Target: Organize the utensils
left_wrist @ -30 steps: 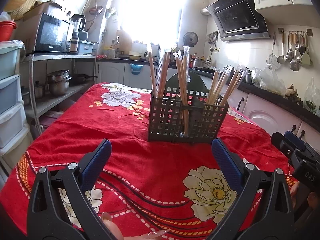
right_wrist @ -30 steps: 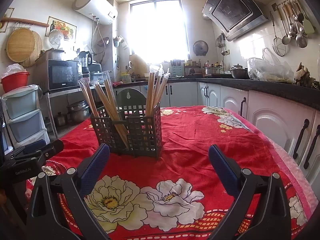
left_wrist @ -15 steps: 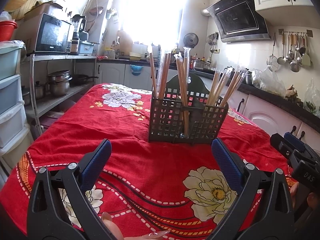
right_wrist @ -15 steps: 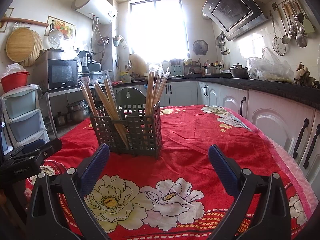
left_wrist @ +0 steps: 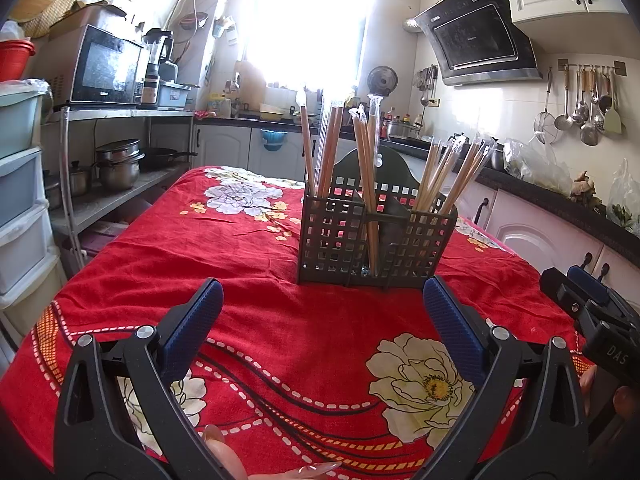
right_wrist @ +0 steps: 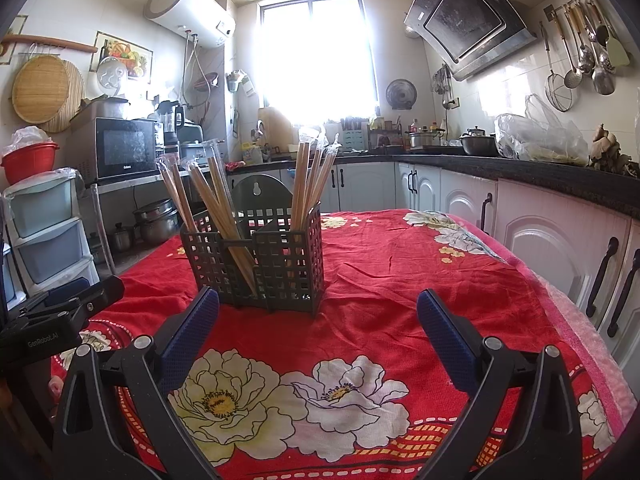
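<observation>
Both hand-held grippers (left_wrist: 322, 304) (right_wrist: 318, 312) unchanged | spread | chopsticks (left_wrist: 366, 168) unmoved

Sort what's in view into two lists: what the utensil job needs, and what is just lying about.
For the job: chopsticks, utensil holder, left gripper, right gripper, both open.

Lying about: microwave, pots, hanging ladles, red tablecloth.

One slotted holder (left_wrist: 376, 240), three compartments, perhaps a dozen wrapped chopsticks (left_wrist: 362, 160), two grippers
</observation>
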